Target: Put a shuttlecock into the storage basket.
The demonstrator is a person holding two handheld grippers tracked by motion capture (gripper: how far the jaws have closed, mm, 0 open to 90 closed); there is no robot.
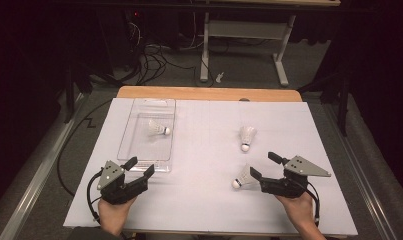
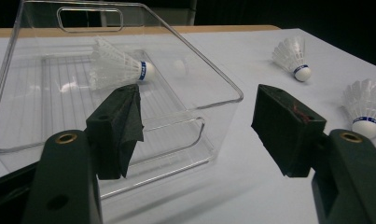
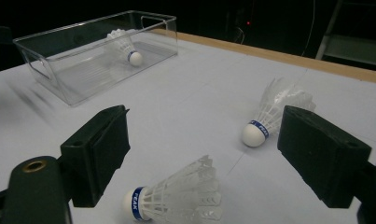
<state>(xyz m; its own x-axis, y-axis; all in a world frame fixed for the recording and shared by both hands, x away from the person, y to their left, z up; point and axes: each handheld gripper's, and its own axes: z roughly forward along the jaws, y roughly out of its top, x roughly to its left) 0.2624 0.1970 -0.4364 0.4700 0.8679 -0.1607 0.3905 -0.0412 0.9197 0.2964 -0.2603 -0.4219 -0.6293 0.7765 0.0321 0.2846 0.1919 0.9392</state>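
In the high view, the right gripper (image 1: 262, 166) rests on the counter (image 1: 209, 200) with jaws apart, the near shuttlecock (image 1: 242, 178) just beside its lower jaw. A second shuttlecock (image 1: 247, 136) lies farther off.

In the left gripper view, the left gripper (image 2: 195, 126) has its jaws apart at the clear bin (image 2: 213, 88), which holds a third shuttlecock (image 2: 115, 69).

In the right gripper view, the near shuttlecock lies between the open jaws, cork pointing left.
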